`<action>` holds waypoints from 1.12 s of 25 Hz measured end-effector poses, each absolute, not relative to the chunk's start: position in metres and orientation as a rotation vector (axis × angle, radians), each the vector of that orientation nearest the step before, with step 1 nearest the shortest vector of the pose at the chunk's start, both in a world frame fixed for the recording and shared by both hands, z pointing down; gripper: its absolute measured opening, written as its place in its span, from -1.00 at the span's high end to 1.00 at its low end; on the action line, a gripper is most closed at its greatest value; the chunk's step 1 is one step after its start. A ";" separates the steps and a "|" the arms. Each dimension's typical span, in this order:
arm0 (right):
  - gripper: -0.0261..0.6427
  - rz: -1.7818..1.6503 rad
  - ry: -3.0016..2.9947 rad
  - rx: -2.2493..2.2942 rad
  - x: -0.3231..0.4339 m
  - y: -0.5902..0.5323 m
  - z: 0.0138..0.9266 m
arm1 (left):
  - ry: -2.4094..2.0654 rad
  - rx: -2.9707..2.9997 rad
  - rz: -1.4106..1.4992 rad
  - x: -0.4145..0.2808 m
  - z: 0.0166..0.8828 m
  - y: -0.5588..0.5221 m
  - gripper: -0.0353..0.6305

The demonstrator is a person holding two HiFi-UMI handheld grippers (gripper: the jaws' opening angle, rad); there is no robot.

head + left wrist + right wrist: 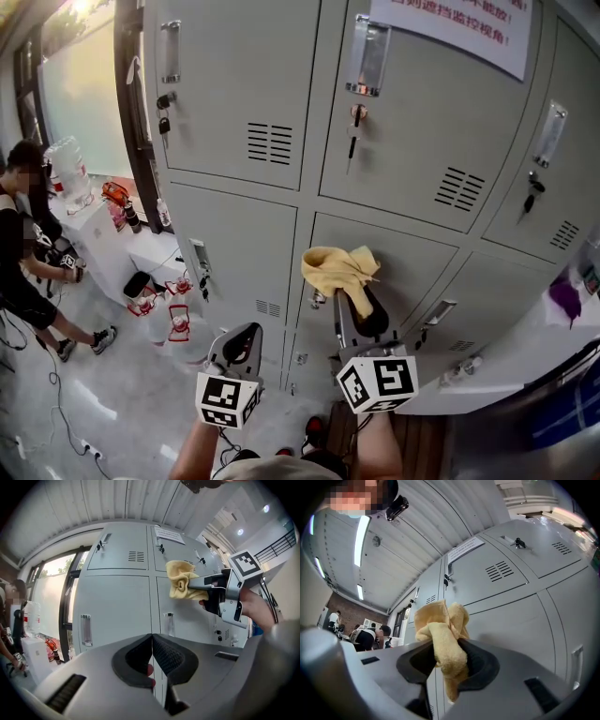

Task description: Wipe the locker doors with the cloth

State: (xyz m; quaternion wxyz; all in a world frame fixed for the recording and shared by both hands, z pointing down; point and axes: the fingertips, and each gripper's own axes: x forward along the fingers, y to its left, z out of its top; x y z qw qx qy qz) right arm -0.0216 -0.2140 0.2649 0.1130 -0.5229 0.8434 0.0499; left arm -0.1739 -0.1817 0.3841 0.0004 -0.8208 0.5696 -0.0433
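A bunched yellow cloth is pinched in my right gripper, which is shut on it just in front of a lower grey locker door. The cloth bulges out above the jaws and a tail hangs below them. From the left gripper view the cloth and the right gripper show against the lockers. My left gripper hangs lower and to the left, shut with nothing between its jaws, apart from the doors.
Grey lockers with handles, vents and hanging keys fill the wall; a paper notice is posted at top right. A person crouches at far left beside white boxes and bottles. A cable trails on the floor.
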 end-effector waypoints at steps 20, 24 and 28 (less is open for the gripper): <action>0.54 0.132 2.507 -1.413 -0.042 -0.269 0.252 | 1.955 -2.485 -0.144 -0.193 0.389 -0.203 0.82; 0.54 0.152 2.497 -1.431 -0.033 -0.268 0.251 | 1.939 -2.498 -0.145 -0.185 0.389 -0.204 0.82; 0.54 0.180 2.484 -1.478 -0.018 -0.265 0.251 | 1.909 -2.523 -0.148 -0.174 0.391 -0.204 0.82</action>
